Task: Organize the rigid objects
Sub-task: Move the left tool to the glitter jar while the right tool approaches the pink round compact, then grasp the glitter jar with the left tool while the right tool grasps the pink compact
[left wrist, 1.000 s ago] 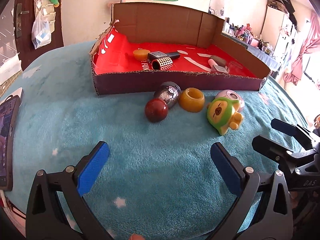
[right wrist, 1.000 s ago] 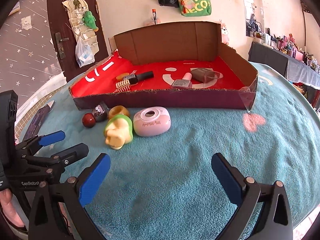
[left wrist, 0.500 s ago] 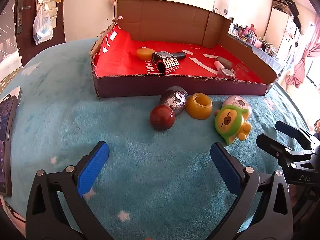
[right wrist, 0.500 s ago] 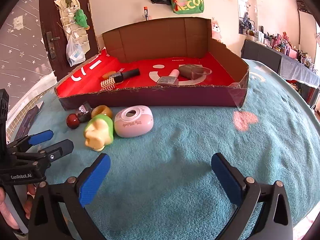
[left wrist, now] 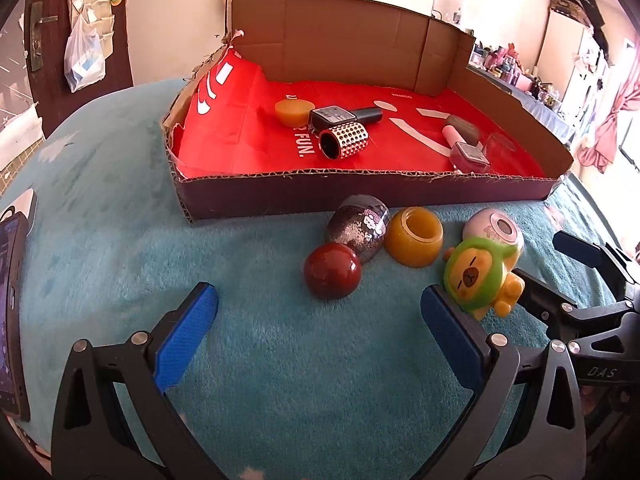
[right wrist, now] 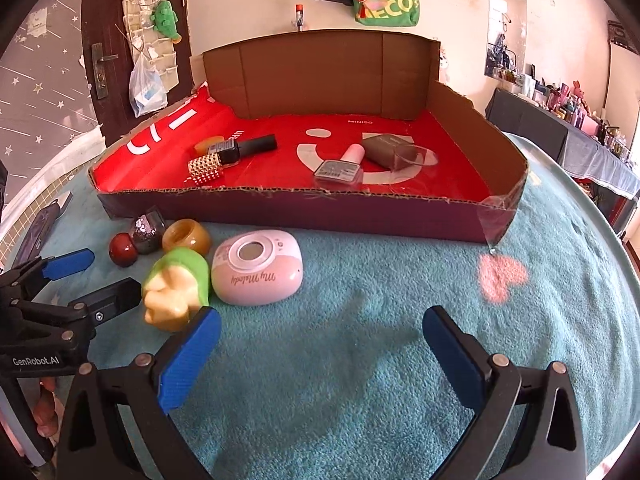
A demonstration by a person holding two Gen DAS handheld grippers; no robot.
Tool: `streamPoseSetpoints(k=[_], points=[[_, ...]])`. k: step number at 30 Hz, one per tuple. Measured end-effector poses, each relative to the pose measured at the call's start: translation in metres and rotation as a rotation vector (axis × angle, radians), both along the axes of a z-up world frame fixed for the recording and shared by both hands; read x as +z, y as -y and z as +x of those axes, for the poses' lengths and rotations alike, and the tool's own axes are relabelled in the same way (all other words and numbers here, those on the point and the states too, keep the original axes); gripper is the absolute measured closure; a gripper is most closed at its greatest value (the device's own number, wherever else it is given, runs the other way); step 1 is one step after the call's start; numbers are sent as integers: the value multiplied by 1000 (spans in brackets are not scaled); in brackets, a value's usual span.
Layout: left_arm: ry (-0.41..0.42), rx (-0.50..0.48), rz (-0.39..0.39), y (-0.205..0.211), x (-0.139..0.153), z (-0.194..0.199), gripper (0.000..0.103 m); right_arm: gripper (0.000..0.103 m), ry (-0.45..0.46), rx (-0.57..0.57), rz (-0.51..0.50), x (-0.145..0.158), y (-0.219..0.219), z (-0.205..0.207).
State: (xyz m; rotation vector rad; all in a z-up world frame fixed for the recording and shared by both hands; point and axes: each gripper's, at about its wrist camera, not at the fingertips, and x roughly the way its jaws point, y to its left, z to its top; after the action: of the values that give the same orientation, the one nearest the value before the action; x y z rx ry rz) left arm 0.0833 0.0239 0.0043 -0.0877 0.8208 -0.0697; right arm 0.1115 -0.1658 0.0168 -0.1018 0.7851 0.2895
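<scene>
We hold both grippers low over the teal plush surface (left wrist: 120, 240), each with its jaws spread wide and nothing between them. From the left gripper (left wrist: 320, 332) the dark red ball (left wrist: 332, 271) lies at 12 o'clock, close ahead, touching the glittery dome (left wrist: 360, 226) behind it. The amber ring-shaped cup (left wrist: 416, 236) sits just beside that dome at 1 o'clock, and the green-hooded toy figure (left wrist: 476, 276) lies at 2 o'clock, just beyond our right blue pad. The pink oval case (right wrist: 256, 272) lies at 11 o'clock from the right gripper (right wrist: 320, 344), touching the toy figure. Behind all of these stands the cardboard tray (right wrist: 304, 212) with its red lining, holding a studded cylinder (left wrist: 344, 142), a dark nail polish bottle (left wrist: 344, 116), a pink-capped bottle (right wrist: 340, 166) and a small amber disc (left wrist: 290, 112).
</scene>
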Motion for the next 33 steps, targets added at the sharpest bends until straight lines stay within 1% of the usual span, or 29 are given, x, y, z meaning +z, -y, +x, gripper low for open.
streamPoseSetpoints(k=[6, 9, 12, 18, 22, 24, 26, 27, 28, 29, 30, 31, 32, 33], points=[[-16, -5, -27, -3, 2, 11, 0, 0, 13, 22, -28, 8, -10, 9], [-24, 2, -46, -6, 3, 16, 0, 0, 11, 29, -26, 9, -14, 14], [-26, 1, -61, -9, 5, 21, 1, 0, -17, 33, 5, 7, -13, 21], [-41, -13, -37, -6, 4, 30, 1, 0, -73, 32, 5, 0, -14, 30], [-44, -24, -39, -6, 5, 33, 2, 3, -86, 43, -6, 0, -16, 33], [-36, -44, -40, -4, 6, 31, 6, 10, -94, 62, 8, 0, -17, 34], [-24, -70, -27, 2, 6, 29, 19, 22, -94, 70, 12, 0, -17, 34], [-19, -87, -21, 5, 7, 28, 23, 24, -91, 73, 8, 0, -18, 34], [-15, -100, -15, 8, 7, 28, 33, 29, -86, 77, 2, 0, -20, 33], [-10, -112, -5, 11, 7, 27, 38, 34, -81, 83, -2, 1, -21, 31], [-3, -124, -2, 13, 8, 26, 41, 36, -79, 88, -5, 1, -22, 31], [0, -137, -5, 15, 9, 25, 48, 40, -76, 90, -10, 1, -23, 30], [6, -146, -7, 17, 9, 24, 53, 43, -73, 91, -15, 1, -23, 29], [9, -154, -7, 18, 10, 23, 56, 45, -70, 92, -18, 1, -24, 29]])
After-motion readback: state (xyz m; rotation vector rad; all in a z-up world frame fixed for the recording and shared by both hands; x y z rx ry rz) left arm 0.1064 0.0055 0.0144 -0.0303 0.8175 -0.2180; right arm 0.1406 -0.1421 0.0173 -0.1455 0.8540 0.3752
